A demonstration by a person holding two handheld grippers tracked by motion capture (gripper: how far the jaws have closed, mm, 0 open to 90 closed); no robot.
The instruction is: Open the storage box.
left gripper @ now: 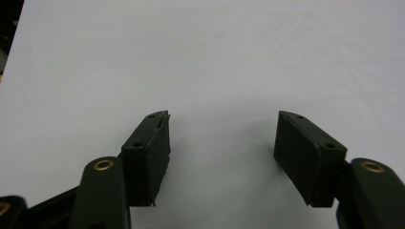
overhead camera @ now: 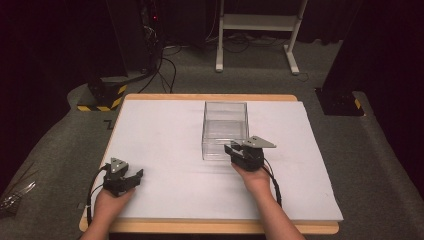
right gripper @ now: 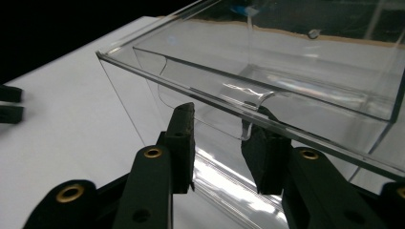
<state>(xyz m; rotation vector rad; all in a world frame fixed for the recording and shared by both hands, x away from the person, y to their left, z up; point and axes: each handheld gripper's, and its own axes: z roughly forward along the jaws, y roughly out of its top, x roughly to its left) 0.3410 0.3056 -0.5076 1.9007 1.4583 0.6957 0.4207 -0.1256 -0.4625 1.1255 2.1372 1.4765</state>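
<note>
Looking down from the high view, we see a pale white-covered wooden surface [overhead camera: 165,135] with a clear, square-sided plastic box [overhead camera: 225,131] standing upright a little right of its middle. Our right gripper [overhead camera: 234,150], black with a grey three-cornered plate on top, sits at the box's near wall, touching or just beside it, with the right hand [overhead camera: 256,176] behind it. Our left gripper [overhead camera: 134,176] rests near the front left of the surface, well apart from the box, held by the left hand [overhead camera: 111,197]; its jaws stand apart there. Beyond the surface lie a grey carpeted floor [overhead camera: 260,80], the white legs of a frame [overhead camera: 257,22] and some dark cables [overhead camera: 167,65].

Turning to the left gripper view, we find the left gripper [left gripper: 222,143] spread wide, its two black jaws far from each other with bare white surface [left gripper: 191,57] between them and nothing held.

From the right gripper view, the right gripper [right gripper: 220,136] is partly open at the near wall of the clear plastic box [right gripper: 286,62]. Its jaws stand either side of a curved cut-out in that wall, just under the rim. The right-hand jaw seems to touch the plastic edge; the left-hand one stands just clear of it. We cannot tell whether anything is truly gripped. Far left, the dark tips of the other gripper [right gripper: 10,104] show on the surface.
</note>
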